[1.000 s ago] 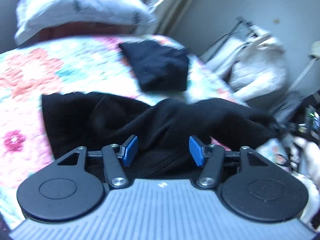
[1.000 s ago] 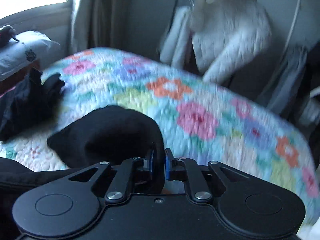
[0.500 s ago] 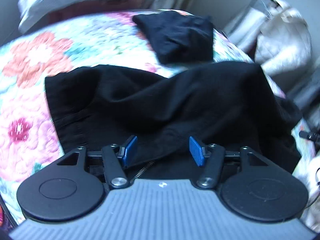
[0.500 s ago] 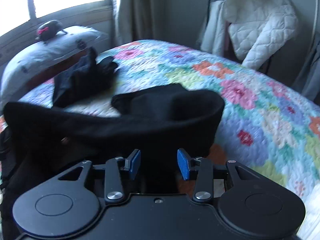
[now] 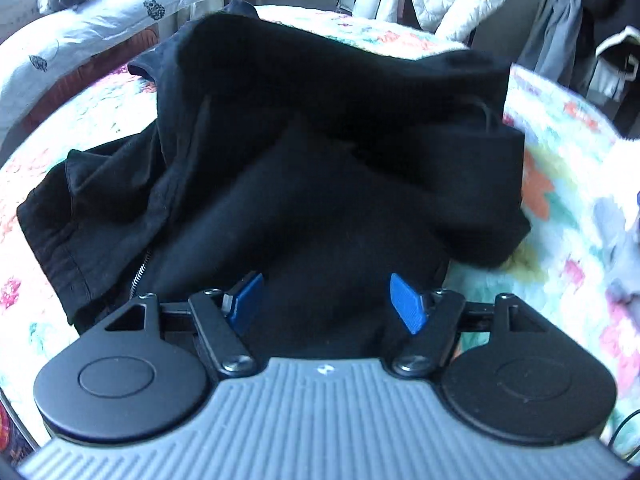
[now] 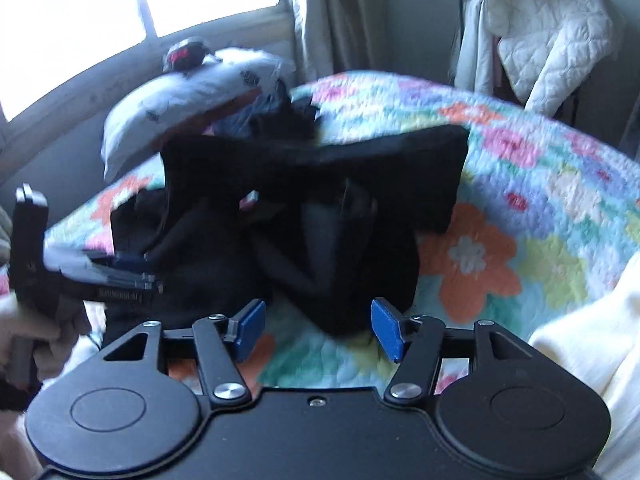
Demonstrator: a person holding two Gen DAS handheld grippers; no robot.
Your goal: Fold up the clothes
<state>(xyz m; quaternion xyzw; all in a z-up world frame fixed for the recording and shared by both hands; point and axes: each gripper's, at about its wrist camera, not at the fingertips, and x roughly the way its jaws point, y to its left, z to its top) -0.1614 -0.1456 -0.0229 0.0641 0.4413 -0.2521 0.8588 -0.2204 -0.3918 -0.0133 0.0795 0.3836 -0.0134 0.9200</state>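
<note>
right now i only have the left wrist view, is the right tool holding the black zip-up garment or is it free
observer: Free. The right tool is open, with nothing between its blue pads. The black zip-up garment lies just ahead of it.
operator: whats under it then
observer: Bare flowered quilt, not cloth.
operator: anything to aim for on the garment
observer: A small white tag shows near its middle fold, left of the right tool's line.
</note>
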